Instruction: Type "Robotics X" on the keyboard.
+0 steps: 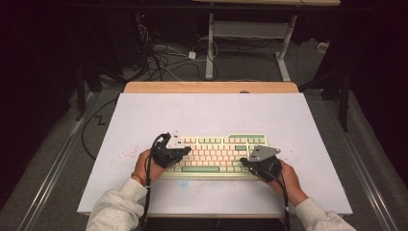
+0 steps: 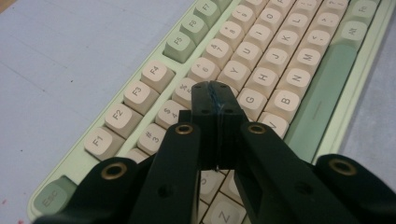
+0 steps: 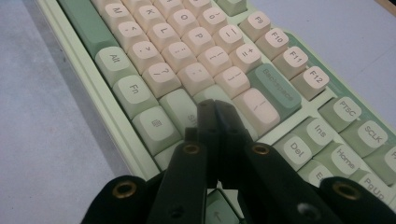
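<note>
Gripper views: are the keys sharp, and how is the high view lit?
Left gripper view: keyboard legends sharp mid-frame, the shut left gripper soft. Right gripper view: right gripper blurred, legends readable. High view: table evenly lit, surroundings dark.

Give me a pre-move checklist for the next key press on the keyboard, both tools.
1. Left tool jaws shut for poking: ok, pads meet with nothing between them.
2. Right tool jaws shut: ok, closed and empty.
3. Left tool over the keyboard: ok, tip hangs above the left letter block near the G key; contact with a key cannot tell.
4. Right tool over the keyboard: ok, tip sits near the big pale key under the Backspace key; exact key cannot tell.
5. Keyboard flat and square on the table: ok.
6. Cables trailing off both tools away from the keys: ok in the high view.
</note>
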The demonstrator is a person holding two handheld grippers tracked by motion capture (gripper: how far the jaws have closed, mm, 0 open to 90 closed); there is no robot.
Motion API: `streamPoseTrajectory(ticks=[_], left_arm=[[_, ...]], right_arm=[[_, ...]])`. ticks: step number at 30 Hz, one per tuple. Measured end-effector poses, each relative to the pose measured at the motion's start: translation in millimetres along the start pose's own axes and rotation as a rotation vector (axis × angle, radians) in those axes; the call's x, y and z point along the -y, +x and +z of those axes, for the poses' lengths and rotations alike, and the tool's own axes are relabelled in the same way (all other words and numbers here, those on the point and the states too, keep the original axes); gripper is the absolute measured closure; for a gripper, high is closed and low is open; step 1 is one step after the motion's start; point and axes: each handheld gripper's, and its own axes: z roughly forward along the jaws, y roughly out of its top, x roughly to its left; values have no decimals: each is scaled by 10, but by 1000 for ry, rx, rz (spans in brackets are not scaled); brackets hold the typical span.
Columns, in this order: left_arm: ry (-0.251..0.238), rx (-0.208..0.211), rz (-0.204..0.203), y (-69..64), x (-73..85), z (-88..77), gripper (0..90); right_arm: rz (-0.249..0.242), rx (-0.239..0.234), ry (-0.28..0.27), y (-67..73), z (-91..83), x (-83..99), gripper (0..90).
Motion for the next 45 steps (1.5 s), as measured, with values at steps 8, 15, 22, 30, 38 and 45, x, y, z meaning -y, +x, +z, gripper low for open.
streamPoseTrajectory(ticks=[8,15,22,30,38,45], left_arm=[[21,-8,4,16,-32,78,875],[40,-6,14,12,-57,133,875],[54,-6,22,10,-66,166,875],[80,0,32,12,-66,187,877],[35,-35,33,12,-80,83,876],[20,-44,37,9,-78,55,876]], right_arm=[[-2,3,-2,3,0,2,900],[-5,3,-1,3,0,1,900],[-5,3,0,5,-2,2,900],[-11,8,4,15,-3,-3,900],[-8,10,7,17,-8,-5,900],[-7,10,4,21,-6,-3,900]])
